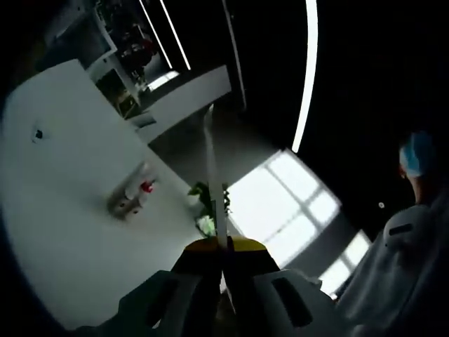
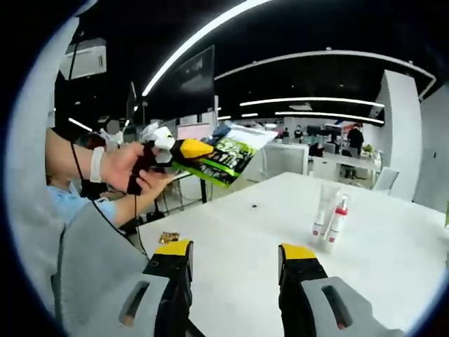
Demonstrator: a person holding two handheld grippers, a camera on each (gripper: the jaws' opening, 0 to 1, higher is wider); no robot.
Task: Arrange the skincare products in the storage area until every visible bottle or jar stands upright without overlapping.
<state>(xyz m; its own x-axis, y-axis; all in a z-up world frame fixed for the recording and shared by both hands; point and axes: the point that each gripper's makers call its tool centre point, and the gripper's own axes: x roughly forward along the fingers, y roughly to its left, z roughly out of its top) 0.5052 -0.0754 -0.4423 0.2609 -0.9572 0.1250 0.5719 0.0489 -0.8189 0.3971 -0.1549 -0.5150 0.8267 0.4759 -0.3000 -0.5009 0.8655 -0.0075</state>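
Right hand-held gripper (image 2: 235,270): jaws wide apart with bare desk between them, nothing held; 2 yellow-tipped jaws rise from the bottom of the right gripper view.
Left hand-held gripper (image 1: 223,246): jaws pressed together on a thin flat packet (image 1: 214,175), seen edge-on in the left gripper view.
Same left hand-held gripper in the right gripper view (image 2: 184,149): held up in a person's hand (image 2: 130,167), well above the desk, at upper left.
Packet, right gripper view (image 2: 228,154): 1 count, green and black print, sticking out of the closed jaws toward the right.
Desk (image 2: 231,232): white, 1 count; a small brownish item (image 2: 168,238) lies near its front left, too small to identify.
Tubes (image 2: 331,217): 2 count, standing upright side by side at the right middle of the desk; taller white tube (image 2: 325,207) and a shorter one with a red cap (image 2: 337,219), just beside each other.
Tubes, left gripper view (image 1: 133,196): same pair, small, on the desk.
Background: people at far desks.
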